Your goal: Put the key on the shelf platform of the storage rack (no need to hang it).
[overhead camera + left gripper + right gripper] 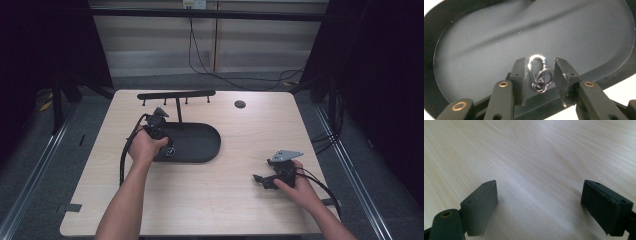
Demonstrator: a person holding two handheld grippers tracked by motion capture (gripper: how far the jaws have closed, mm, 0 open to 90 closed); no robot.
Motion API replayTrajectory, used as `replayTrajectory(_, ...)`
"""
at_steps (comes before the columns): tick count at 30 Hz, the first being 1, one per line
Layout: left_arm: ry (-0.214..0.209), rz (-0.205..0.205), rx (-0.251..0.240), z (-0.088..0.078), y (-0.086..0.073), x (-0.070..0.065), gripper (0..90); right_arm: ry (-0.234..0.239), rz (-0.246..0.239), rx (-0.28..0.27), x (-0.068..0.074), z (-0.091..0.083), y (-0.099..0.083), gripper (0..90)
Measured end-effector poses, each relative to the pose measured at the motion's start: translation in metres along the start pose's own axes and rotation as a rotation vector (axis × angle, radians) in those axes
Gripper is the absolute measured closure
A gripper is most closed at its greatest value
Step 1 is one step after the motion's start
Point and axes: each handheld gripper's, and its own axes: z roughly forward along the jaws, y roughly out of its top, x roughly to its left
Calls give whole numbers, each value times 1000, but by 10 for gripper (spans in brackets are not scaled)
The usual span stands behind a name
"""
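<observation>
A silver carabiner with small key rings hooked on it lies on the floor of a black oval tray, close to its near rim. My left gripper stands over it with one jaw on each side. The left pad is right beside the carabiner and the right pad stands just off the rings, so the jaws are narrowly open. In the high view the left gripper is at the left end of the tray. My right gripper rests low over the bare wooden table, and the right gripper is wide open with nothing between its jaws.
A black T-shaped stand with small hooks under its crossbar rises from the tray's far side. A small black disc sits at the table's back right. Cables trail from both grippers; dark floor surrounds the table.
</observation>
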Motion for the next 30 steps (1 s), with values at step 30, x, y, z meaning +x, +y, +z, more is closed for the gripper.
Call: replayTrajectory(30,-23,4,-50,-14,-9,-7,332,1,1,0,0,0,0,136)
